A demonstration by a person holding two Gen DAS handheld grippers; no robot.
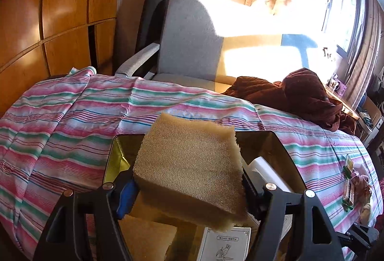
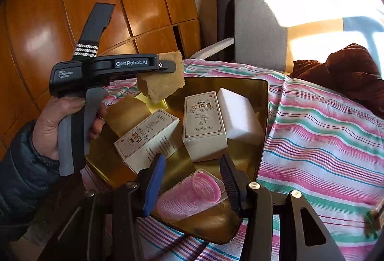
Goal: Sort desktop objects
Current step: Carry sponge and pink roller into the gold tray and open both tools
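Pink and ribbed, a hair roller lies at the near end of the gold tray, between the spread fingers of the right claw, whose pads stand clear of it on both sides. Largest of all is the striped bedspread in pink, green and white, which carries the tray; a brown garment is heaped at its far right and a grey chair stands beyond the bed. Inside the tray a white foam block lies at the right, touching an upright white carton with printed characters; a second carton lies tilted to its left, and a tan sponge slab rests at the tray's far left. Above that left side the left claw, gripped by a hand in a dark padded sleeve, pinches another tan sponge, held in the air over the tray.
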